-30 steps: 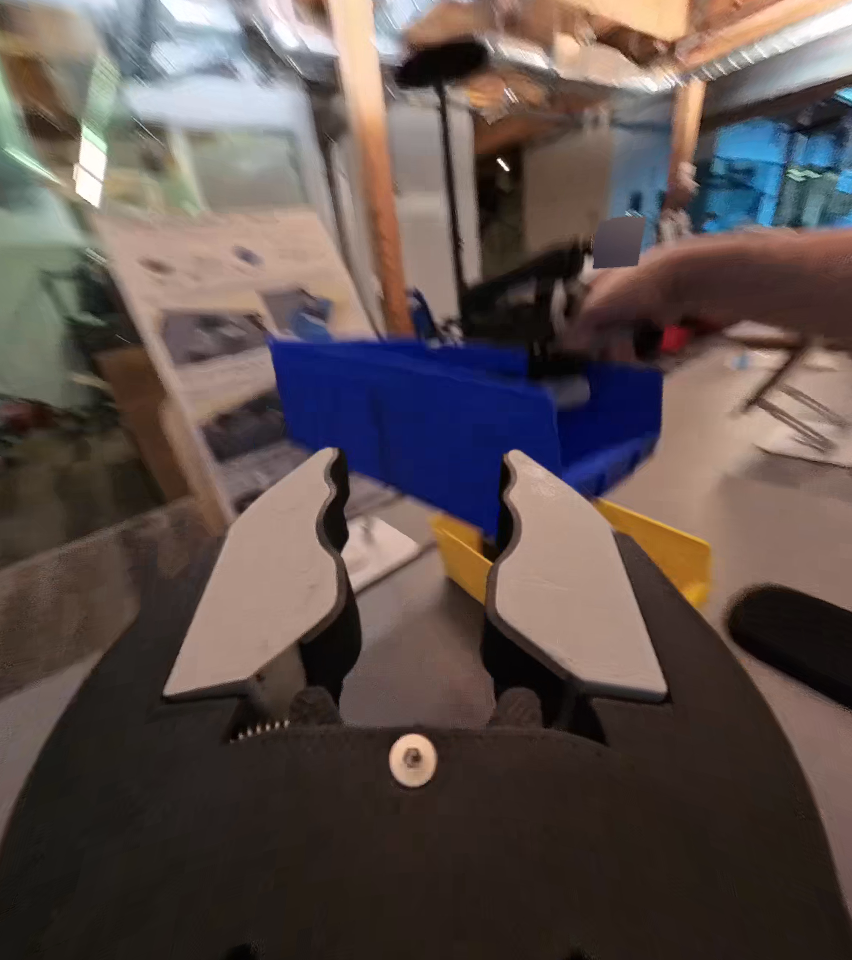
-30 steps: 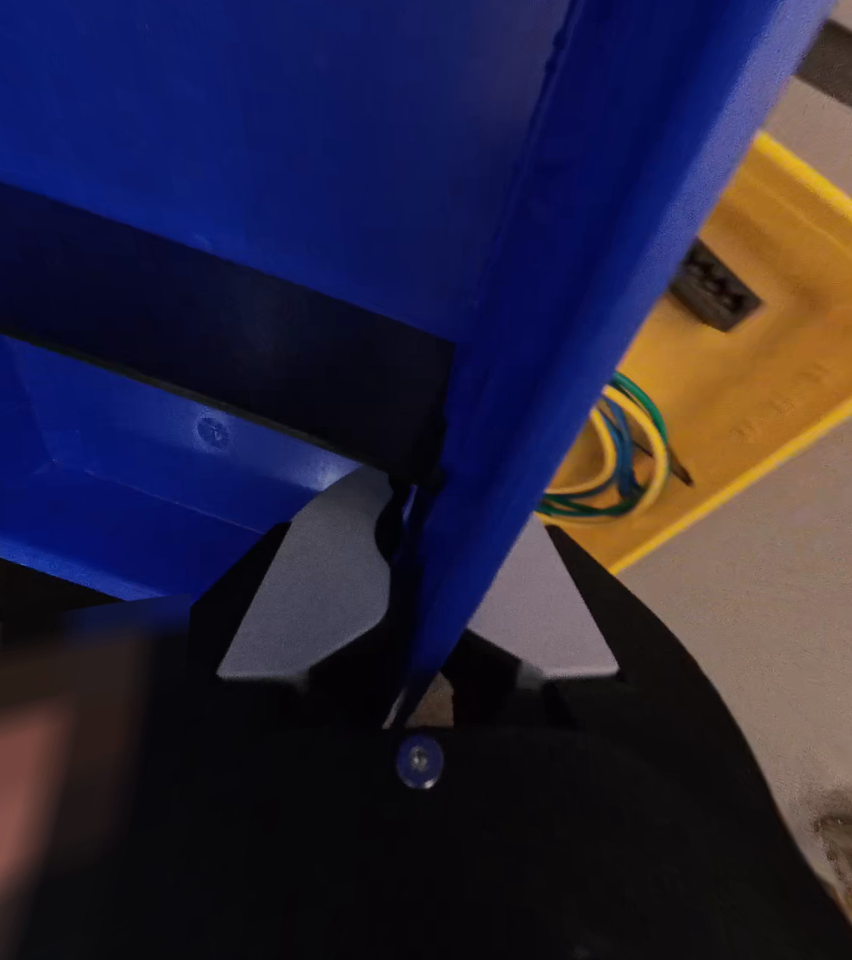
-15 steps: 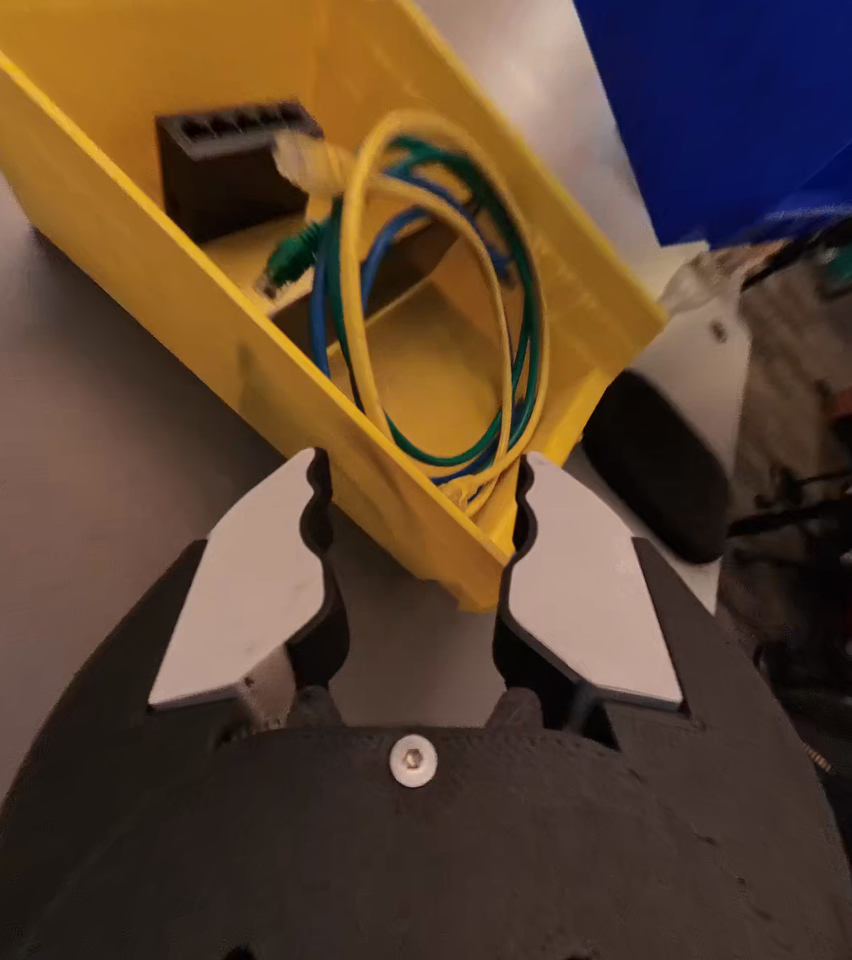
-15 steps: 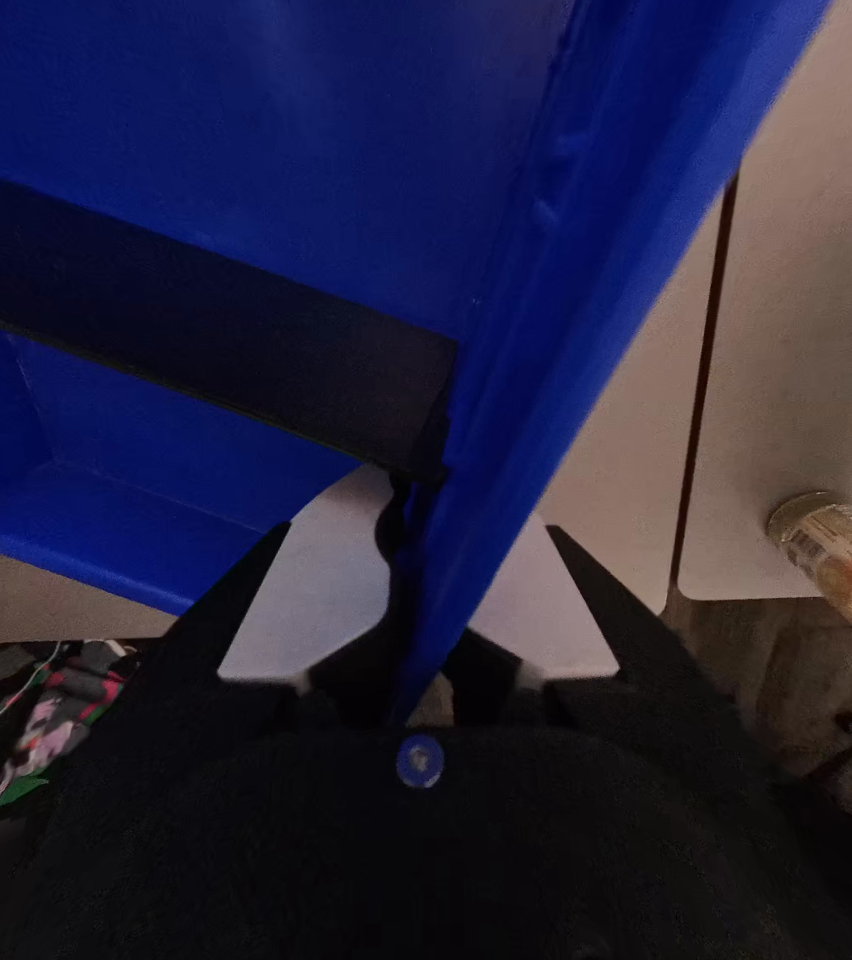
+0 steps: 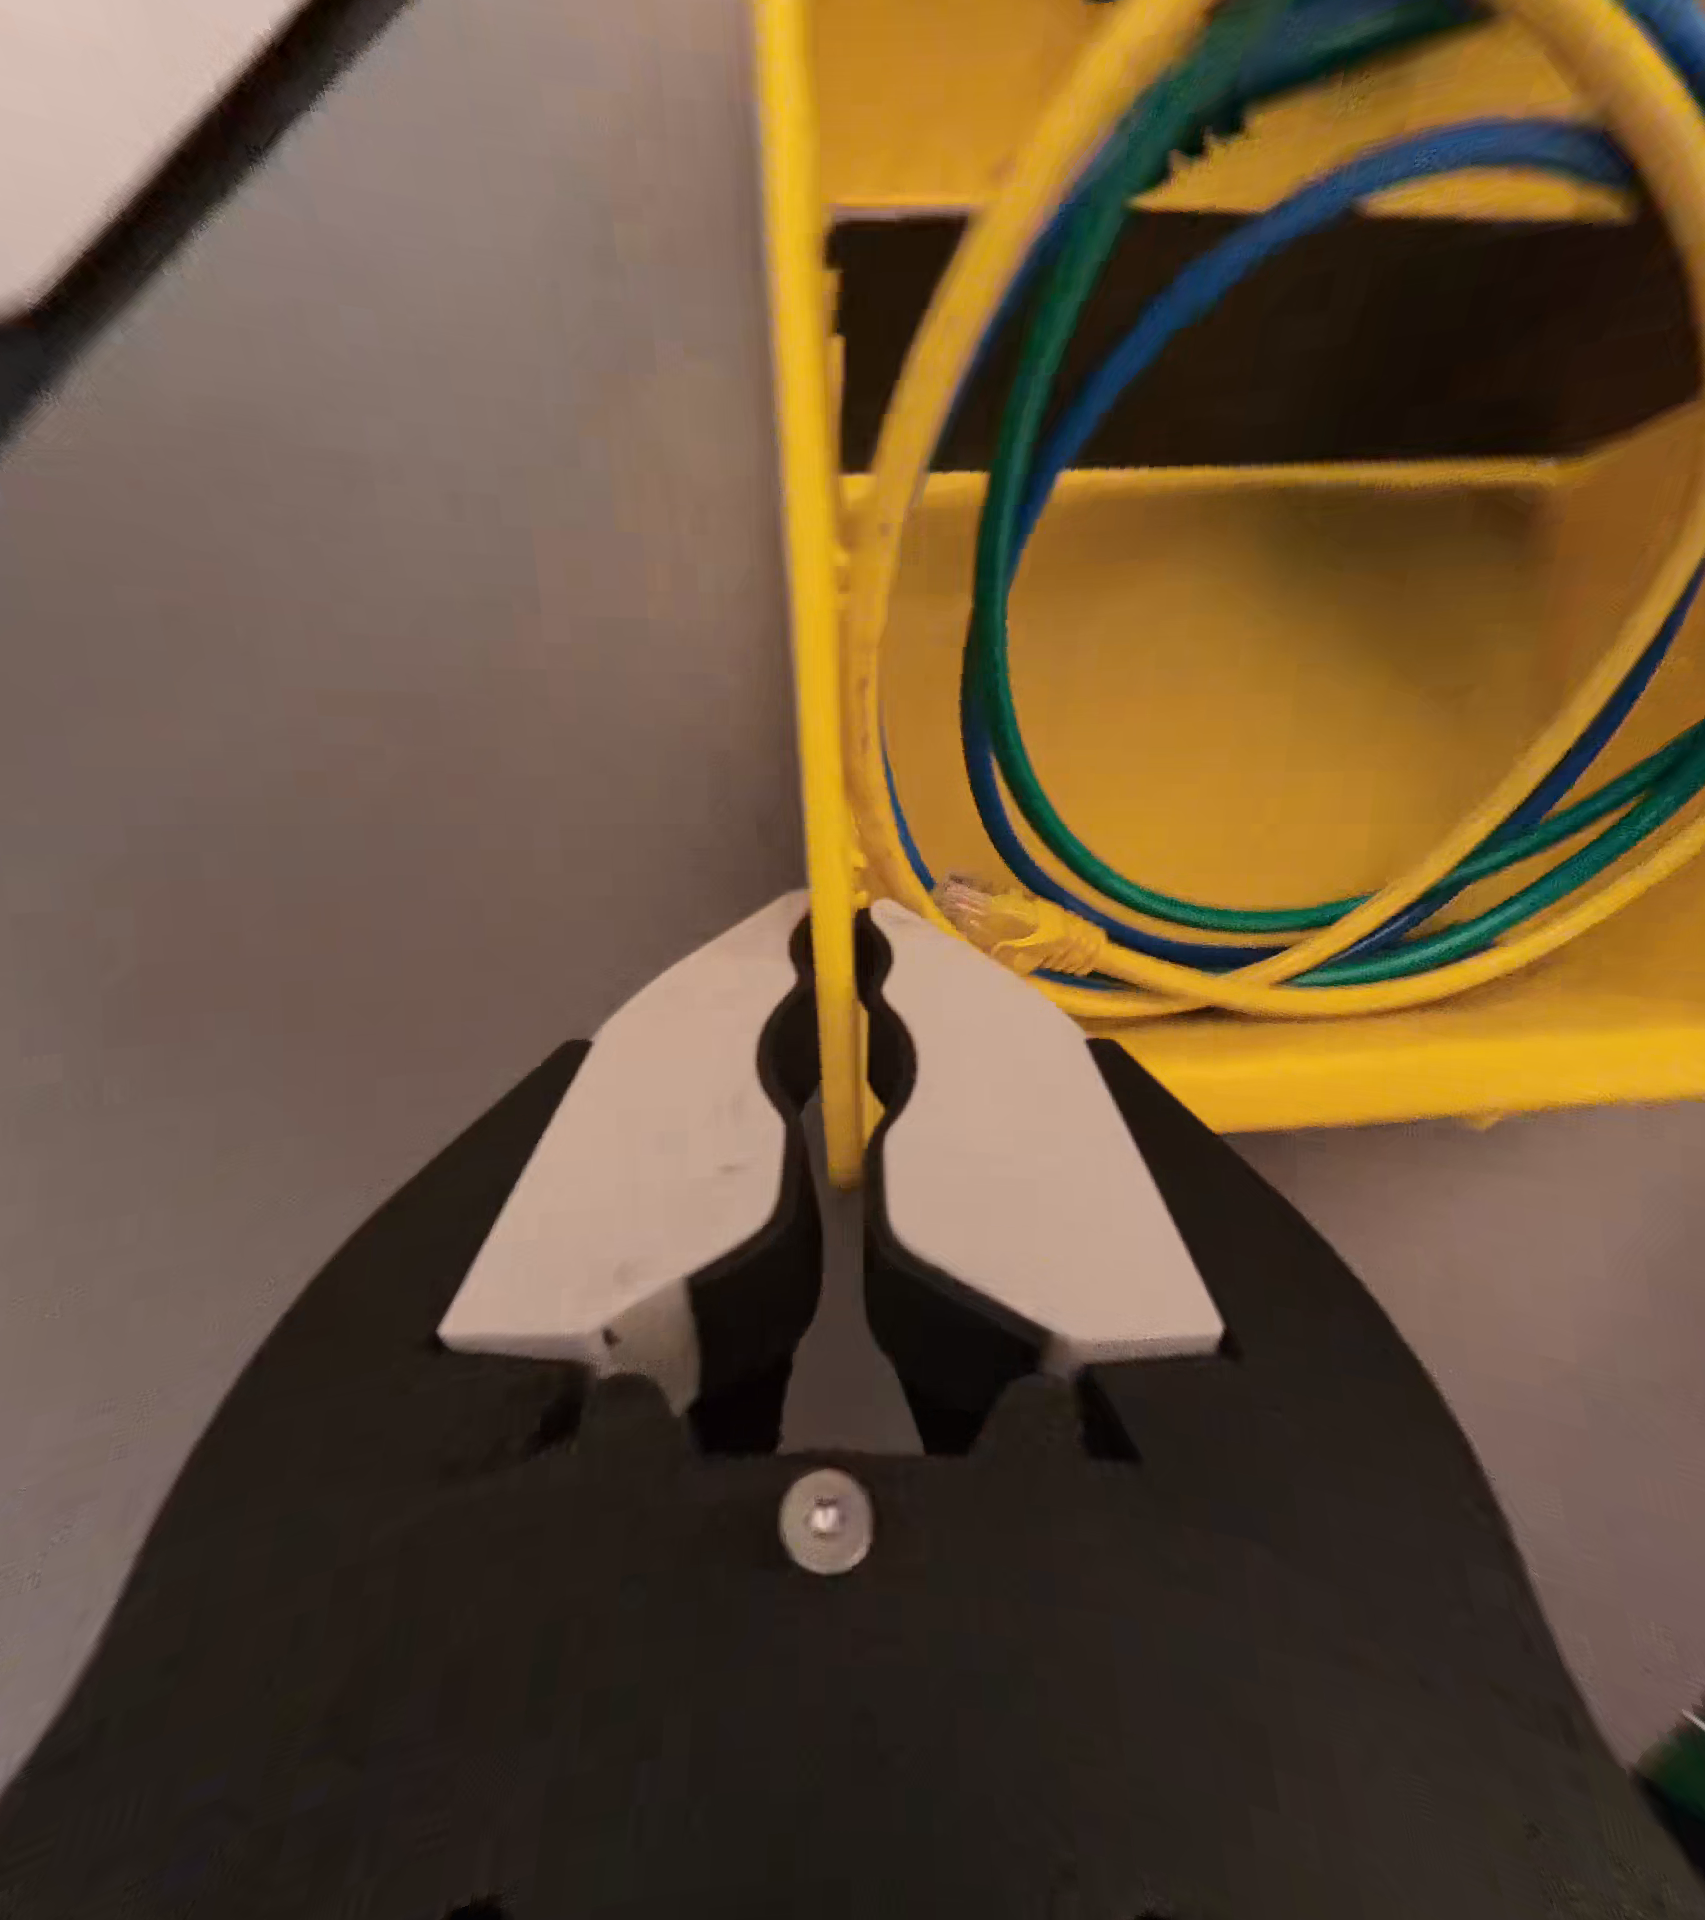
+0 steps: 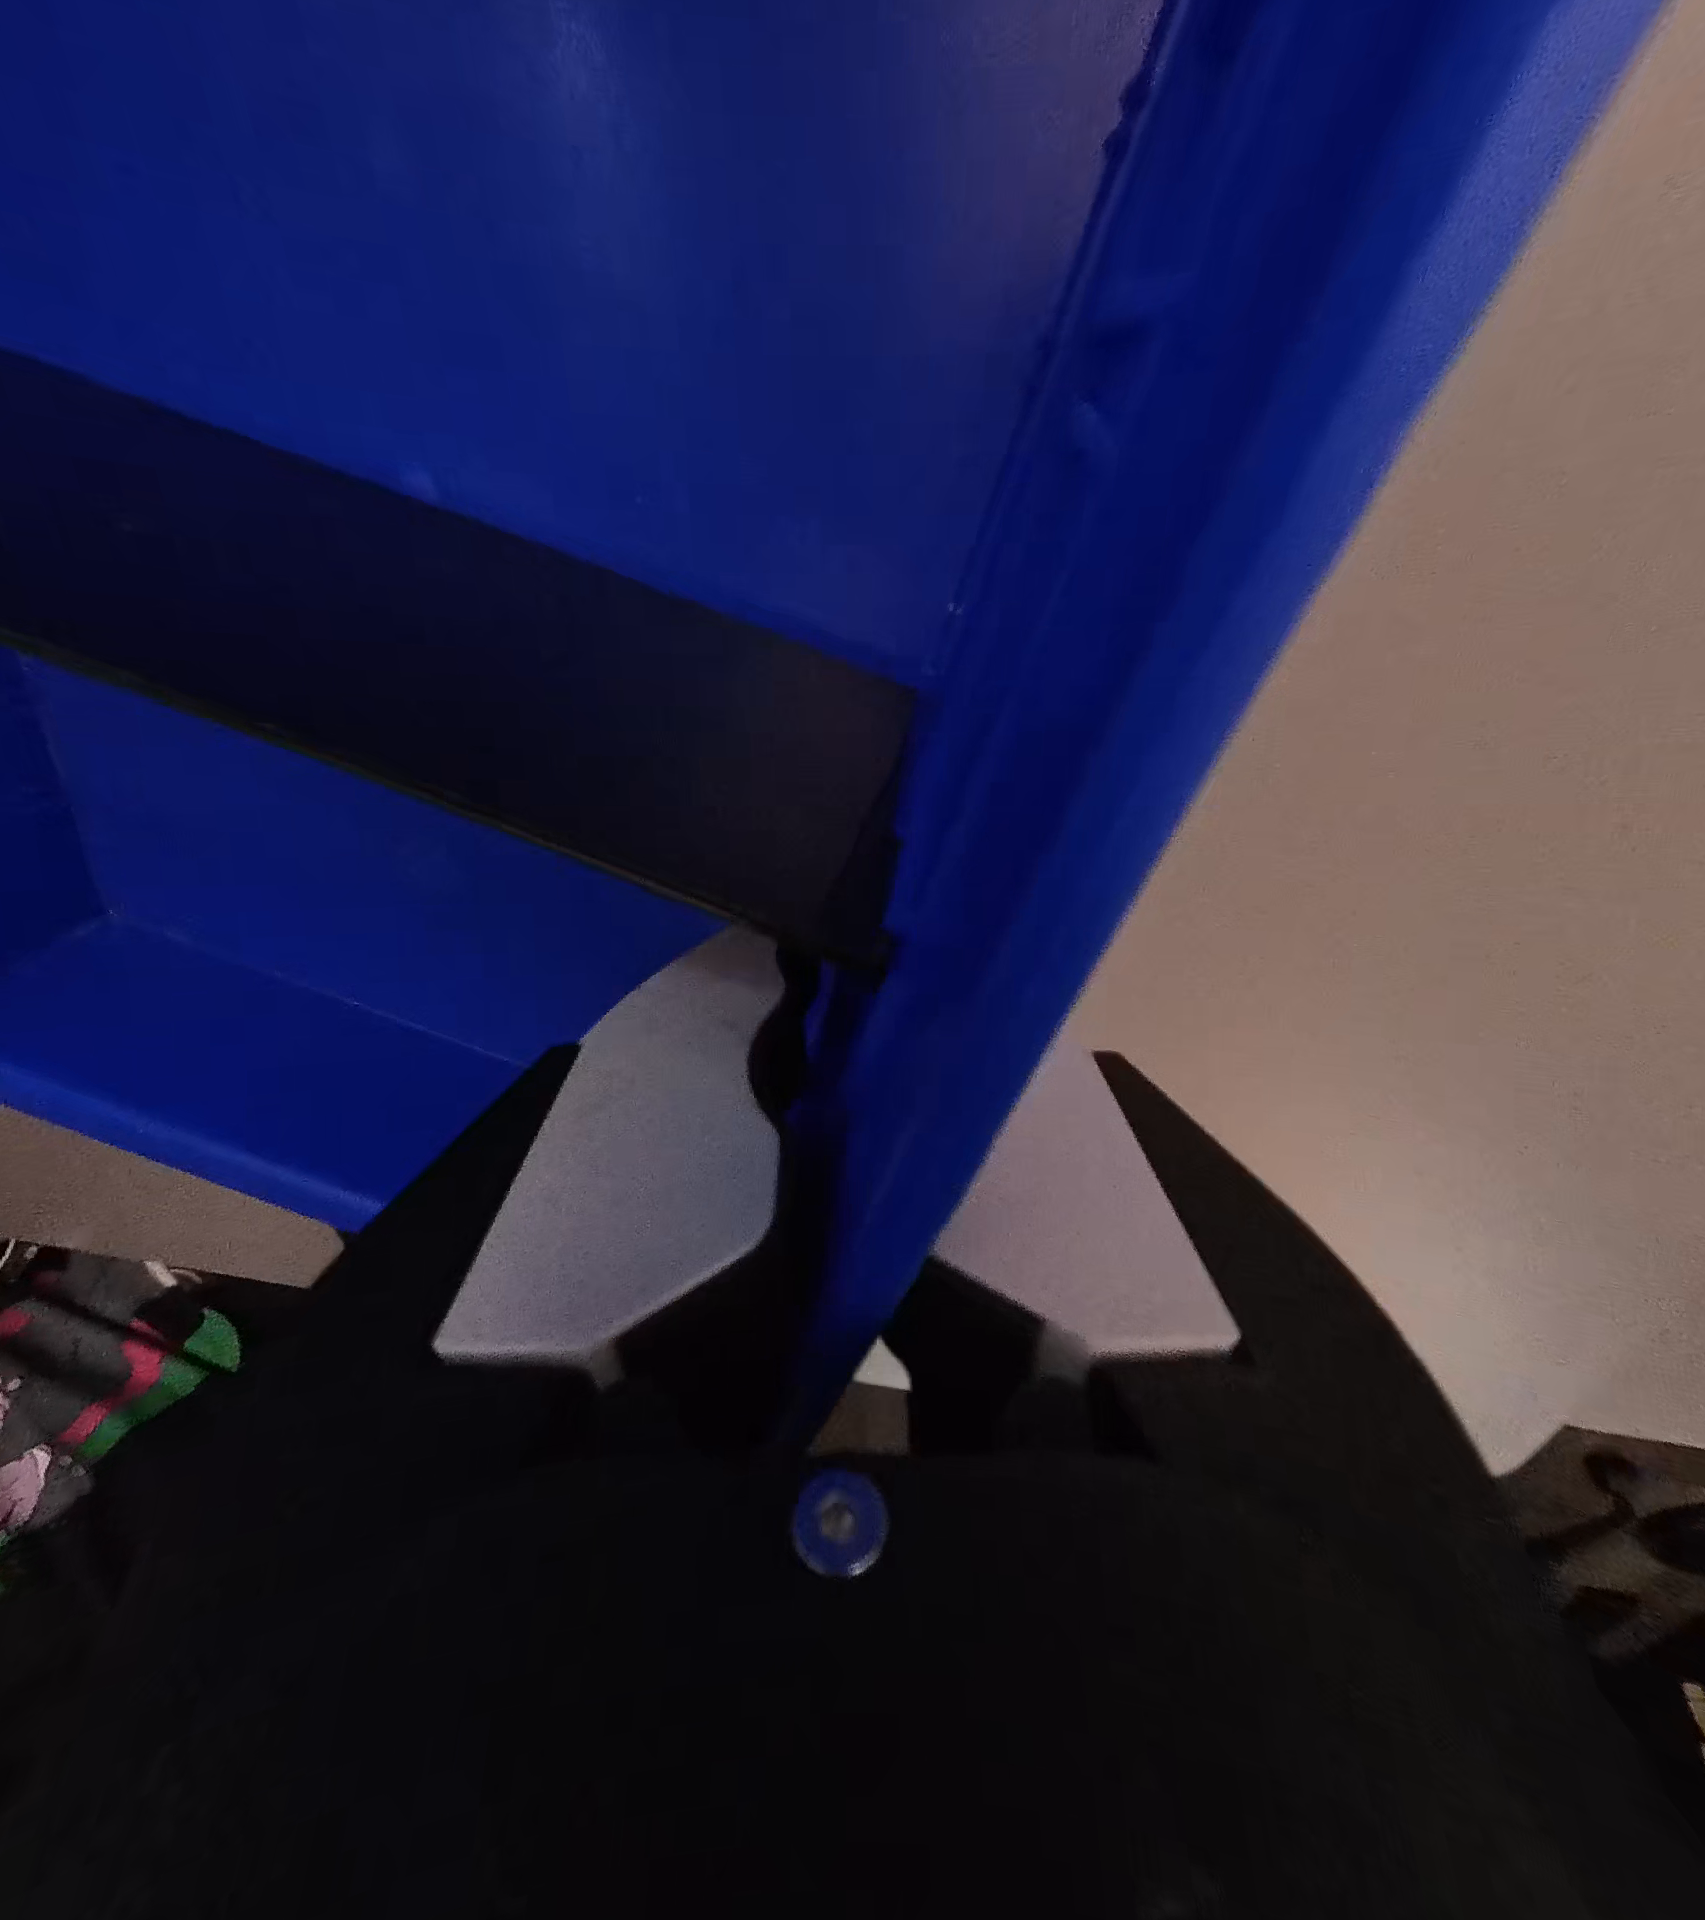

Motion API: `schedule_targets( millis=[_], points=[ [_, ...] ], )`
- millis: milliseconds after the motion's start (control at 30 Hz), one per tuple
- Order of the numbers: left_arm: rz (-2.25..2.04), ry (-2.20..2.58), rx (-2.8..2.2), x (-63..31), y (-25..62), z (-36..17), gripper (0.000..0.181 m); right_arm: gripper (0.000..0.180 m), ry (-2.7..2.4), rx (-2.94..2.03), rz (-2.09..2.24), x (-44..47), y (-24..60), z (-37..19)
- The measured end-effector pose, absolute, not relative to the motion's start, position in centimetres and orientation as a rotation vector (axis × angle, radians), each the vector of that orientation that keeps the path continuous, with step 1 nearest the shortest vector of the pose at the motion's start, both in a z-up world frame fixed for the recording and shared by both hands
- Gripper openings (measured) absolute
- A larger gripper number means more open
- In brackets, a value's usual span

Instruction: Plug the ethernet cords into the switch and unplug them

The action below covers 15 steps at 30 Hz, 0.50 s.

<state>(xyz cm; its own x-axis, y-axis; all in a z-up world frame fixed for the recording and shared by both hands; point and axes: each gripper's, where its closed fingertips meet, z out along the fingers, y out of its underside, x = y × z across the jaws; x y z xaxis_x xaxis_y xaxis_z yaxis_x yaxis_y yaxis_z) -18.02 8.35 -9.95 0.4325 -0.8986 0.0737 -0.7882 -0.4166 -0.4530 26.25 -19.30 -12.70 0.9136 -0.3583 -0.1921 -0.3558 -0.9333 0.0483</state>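
Note:
My left gripper (image 5: 835, 925) is shut on the side wall of a yellow bin (image 5: 812, 540) that rests on a grey table. Inside the bin lie coiled ethernet cords: a yellow cord (image 5: 1243, 982) with its plug (image 5: 983, 914) near my right finger, a green cord (image 5: 1243, 914) and a blue cord (image 5: 1139, 332). The switch is out of view. My right gripper (image 6: 827, 997) is shut on the side wall of a blue bin (image 6: 1087, 675), held up off the table; its right finger is mostly hidden behind the wall.
The grey table (image 5: 308, 727) spreads to the left of the yellow bin, with a white sheet (image 5: 27, 135) at the far left corner. In the right wrist view a light table top (image 6: 1502, 831) lies under the blue bin and colourful cloth (image 6: 6, 1434) lies on the floor at lower left. Some 50 centimetres of space lies between my two pairs of fingers.
My left gripper swung down to the yellow bin, moved onto its side wall and closed on it. My right gripper carried the blue bin away from the yellow bin, over the table edge.

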Motion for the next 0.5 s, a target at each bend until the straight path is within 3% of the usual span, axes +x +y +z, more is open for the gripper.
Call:
schedule_targets(
  millis=[33, 500],
  points=[
    [-0.466, 1.401, -2.375, -19.5, 9.3, -9.9, 0.002, 0.009, -0.538, 3.062, -0.313, 25.6, -19.0, -12.9],
    [-0.461, 0.663, -2.786, -45.3, 14.0, -9.5, 0.006, 0.006, -0.490, 3.104, -0.239, 25.0, -16.8, -14.5]
  ],
)
